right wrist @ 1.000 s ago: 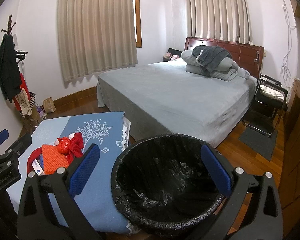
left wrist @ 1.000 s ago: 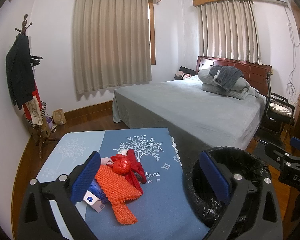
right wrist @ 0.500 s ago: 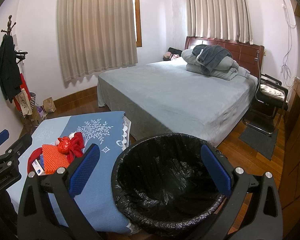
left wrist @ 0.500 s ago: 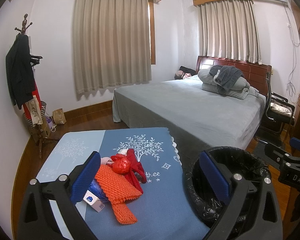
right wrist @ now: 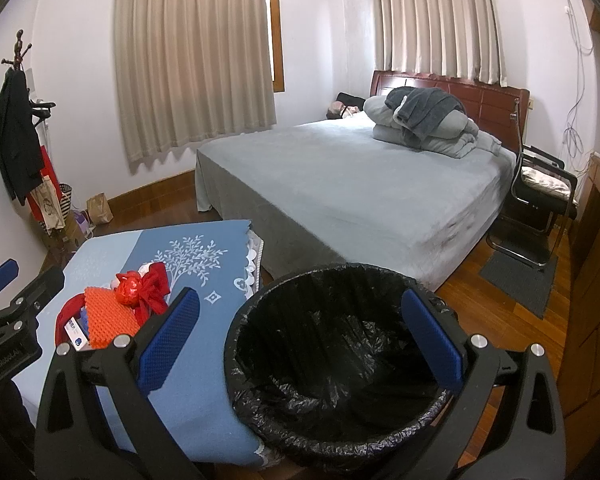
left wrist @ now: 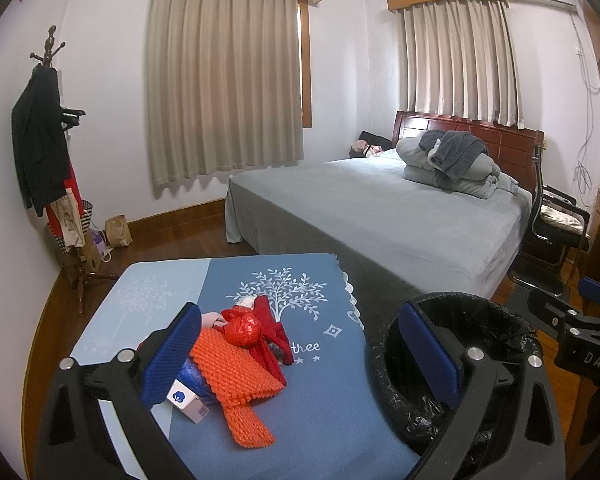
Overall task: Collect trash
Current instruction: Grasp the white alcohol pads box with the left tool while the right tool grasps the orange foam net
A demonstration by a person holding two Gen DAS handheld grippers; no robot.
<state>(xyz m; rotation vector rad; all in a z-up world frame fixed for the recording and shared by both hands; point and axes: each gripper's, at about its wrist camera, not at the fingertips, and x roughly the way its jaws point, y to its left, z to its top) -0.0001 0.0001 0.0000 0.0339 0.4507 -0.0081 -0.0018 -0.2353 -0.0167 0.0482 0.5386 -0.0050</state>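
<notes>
Orange foam netting (left wrist: 236, 376) tops the small heap of trash at the lower left of the left wrist frame, lying on the blue cloth of the worktop (left wrist: 324, 400). Its long axis runs from upper left to lower right, a loose tail pointing toward the bottom edge. A white carton (left wrist: 186, 400) peeks from under its left side, and a knotted red plastic bag (left wrist: 244, 330) with a red wrapper (left wrist: 272, 340) sits just behind it.

Moving right, the left gripper (left wrist: 296, 356) hovers spread wide and holds nothing; its left finger stands directly in front of the heap's left edge, so the trash lies just ahead and slightly left of its centre.

Further right, off the worktop's edge, stands the bin (right wrist: 336, 360) lined with a black bag, which looks empty. The right gripper (right wrist: 296, 348) hangs over it, also spread and empty, with the heap well off toward its left finger.

By my judgement the left gripper is nearer and should close across the netting's short width.
</notes>
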